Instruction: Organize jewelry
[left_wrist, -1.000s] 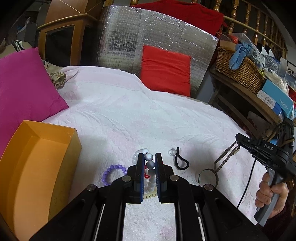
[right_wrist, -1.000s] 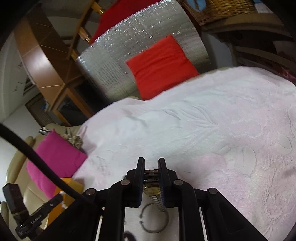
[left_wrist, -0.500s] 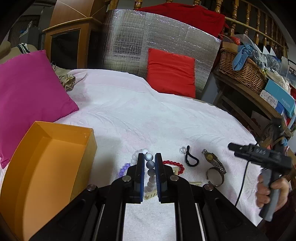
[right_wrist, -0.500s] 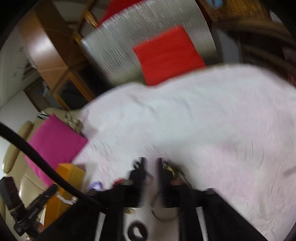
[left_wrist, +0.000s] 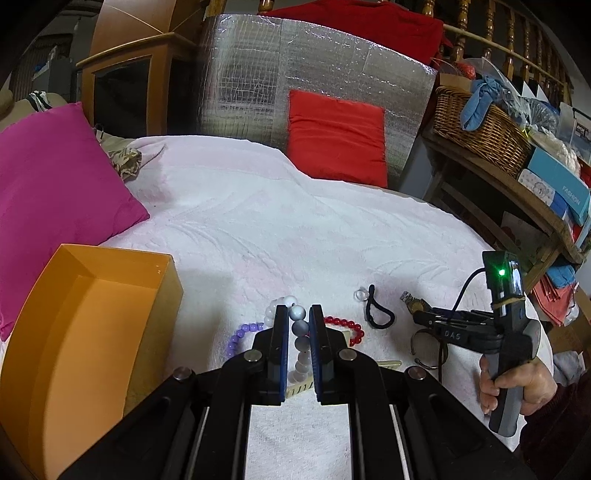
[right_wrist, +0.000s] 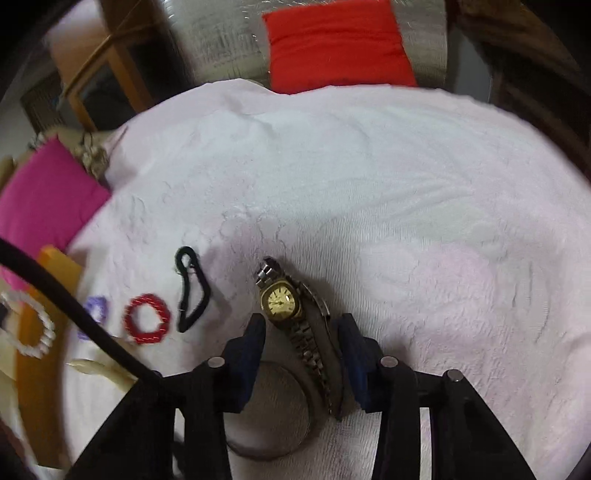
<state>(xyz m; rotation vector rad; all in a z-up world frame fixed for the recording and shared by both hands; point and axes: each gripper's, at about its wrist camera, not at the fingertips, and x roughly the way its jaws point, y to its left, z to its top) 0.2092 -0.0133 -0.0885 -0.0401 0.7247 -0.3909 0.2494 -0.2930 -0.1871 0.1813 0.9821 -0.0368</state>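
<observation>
My left gripper (left_wrist: 298, 314) is shut on a white and grey bead necklace (left_wrist: 300, 325), held above the white bedspread just right of the orange box (left_wrist: 88, 325). My right gripper (right_wrist: 301, 325) is open, its jaws on either side of a gold-faced wristwatch (right_wrist: 282, 301) that lies on the bedspread; the watch also shows in the left wrist view (left_wrist: 415, 304). A metal bangle (right_wrist: 269, 410) lies under the right gripper. A red bead bracelet (right_wrist: 147, 319), a purple bead bracelet (left_wrist: 240, 332) and a black hair tie (right_wrist: 190, 288) lie between the grippers.
A pink cushion (left_wrist: 55, 177) lies left of the box, a red cushion (left_wrist: 336, 136) at the back against a silver panel. A wooden shelf with a wicker basket (left_wrist: 480, 129) stands on the right. A cream comb (right_wrist: 99, 369) lies near the bracelets.
My right gripper let go of the watch, which now lies on the bedspread, and its jaws opened. My left gripper lifted the bead necklace and drew back slightly.
</observation>
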